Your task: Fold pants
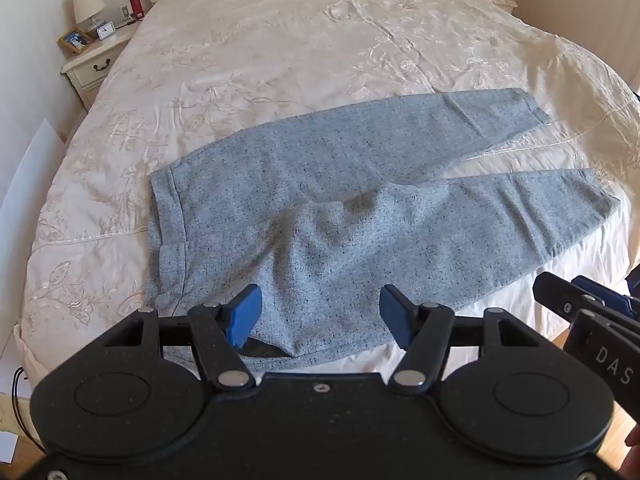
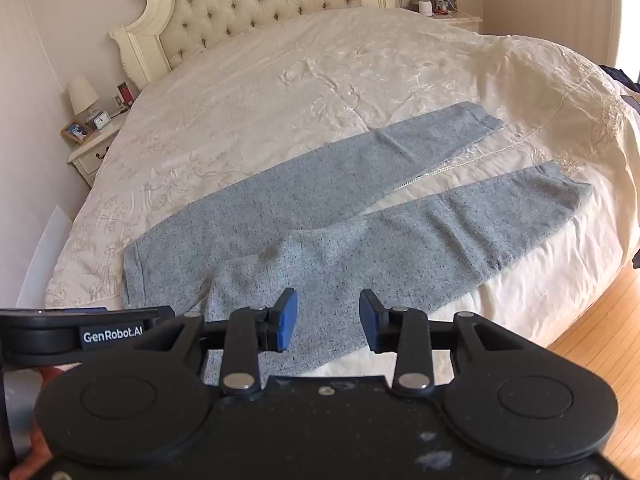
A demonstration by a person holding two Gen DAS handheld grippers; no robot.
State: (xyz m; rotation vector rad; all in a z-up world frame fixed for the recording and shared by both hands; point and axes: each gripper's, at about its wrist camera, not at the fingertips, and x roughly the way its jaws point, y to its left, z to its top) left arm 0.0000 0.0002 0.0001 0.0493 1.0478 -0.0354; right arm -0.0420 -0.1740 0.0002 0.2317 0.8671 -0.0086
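Left wrist view: the grey pants (image 1: 340, 208) are shown spread flat near the foot edge of the bed (image 1: 280, 40), legs parted, no fold yet made. The left tongs (image 1: 320, 316) are held agape, empty, above the seat of the pants.

Right wrist view: the right tongs (image 2: 328, 320) are likewise parted and empty. All folding is judged outstanding.

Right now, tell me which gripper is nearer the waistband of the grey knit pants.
Left. The left gripper hangs just beside the waistband; the right gripper sits further along, toward the near leg.
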